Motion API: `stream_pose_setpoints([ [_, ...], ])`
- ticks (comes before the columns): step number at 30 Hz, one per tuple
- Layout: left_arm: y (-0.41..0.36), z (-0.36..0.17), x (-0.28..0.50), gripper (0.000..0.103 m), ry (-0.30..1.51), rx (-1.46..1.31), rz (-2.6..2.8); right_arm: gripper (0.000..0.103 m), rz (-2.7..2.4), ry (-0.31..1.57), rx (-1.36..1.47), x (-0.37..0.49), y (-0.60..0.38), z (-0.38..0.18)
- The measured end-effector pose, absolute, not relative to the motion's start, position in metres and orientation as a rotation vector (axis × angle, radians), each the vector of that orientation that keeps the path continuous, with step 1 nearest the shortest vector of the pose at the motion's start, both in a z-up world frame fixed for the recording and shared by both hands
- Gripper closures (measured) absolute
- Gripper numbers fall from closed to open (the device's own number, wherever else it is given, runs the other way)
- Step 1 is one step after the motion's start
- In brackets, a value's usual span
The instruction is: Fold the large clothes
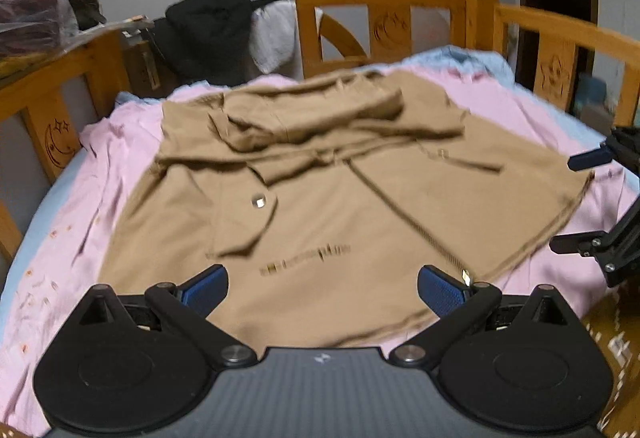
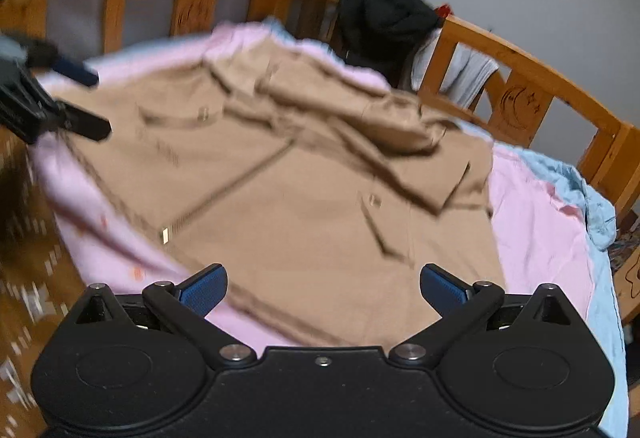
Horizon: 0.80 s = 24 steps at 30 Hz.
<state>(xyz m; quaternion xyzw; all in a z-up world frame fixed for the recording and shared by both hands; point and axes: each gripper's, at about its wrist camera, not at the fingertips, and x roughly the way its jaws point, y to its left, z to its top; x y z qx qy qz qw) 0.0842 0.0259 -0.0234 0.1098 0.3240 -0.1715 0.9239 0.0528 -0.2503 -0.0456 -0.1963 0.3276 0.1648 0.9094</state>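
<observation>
A tan zip jacket (image 1: 320, 206) lies spread on a pink sheet (image 1: 80, 238), its sleeves and hood folded across the upper body. It also shows in the right wrist view (image 2: 312, 198). My left gripper (image 1: 322, 292) is open and empty, hovering over the jacket's near hem. My right gripper (image 2: 323, 290) is open and empty over the jacket's near edge. In the left wrist view the right gripper (image 1: 592, 198) shows at the right edge, beside the jacket's hem. In the right wrist view the left gripper (image 2: 80, 102) shows at the left, above the jacket's corner.
A wooden bed frame (image 1: 380, 22) with moon carvings surrounds the bed. A black garment (image 1: 204, 34) and a grey-white cloth (image 1: 276, 34) hang over the rail. A light blue blanket (image 2: 592, 206) lies under the pink sheet. A clear bag of clothes (image 1: 28, 10) sits at far left.
</observation>
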Motion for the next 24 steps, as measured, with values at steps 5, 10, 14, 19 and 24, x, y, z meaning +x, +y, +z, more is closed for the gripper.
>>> stream_pose_setpoints([
  [5, 0.024, -0.031, 0.082, 0.0, 0.677, 0.241, -0.363, 0.001, 0.305, 0.728, -0.488, 0.062, -0.246, -0.071],
  [10, 0.023, -0.032, 0.083, 0.0, 0.683, 0.244, -0.391, 0.001, 0.25, 0.667, -0.44, 0.066, -0.258, -0.067],
  [14, 0.015, -0.03, 0.078, 0.0, 0.665, 0.274, -0.442, 0.009, 0.262, 0.624, -0.419, 0.07, -0.262, -0.061],
  [19, 0.003, -0.031, 0.073, 0.0, 0.662, 0.31, -0.481, 0.025, 0.333, 0.65, -0.53, 0.069, -0.251, -0.074],
  [24, -0.008, -0.032, 0.074, 0.0, 0.655, 0.331, -0.499, 0.074, 0.339, 0.624, -0.533, 0.067, -0.242, -0.07],
])
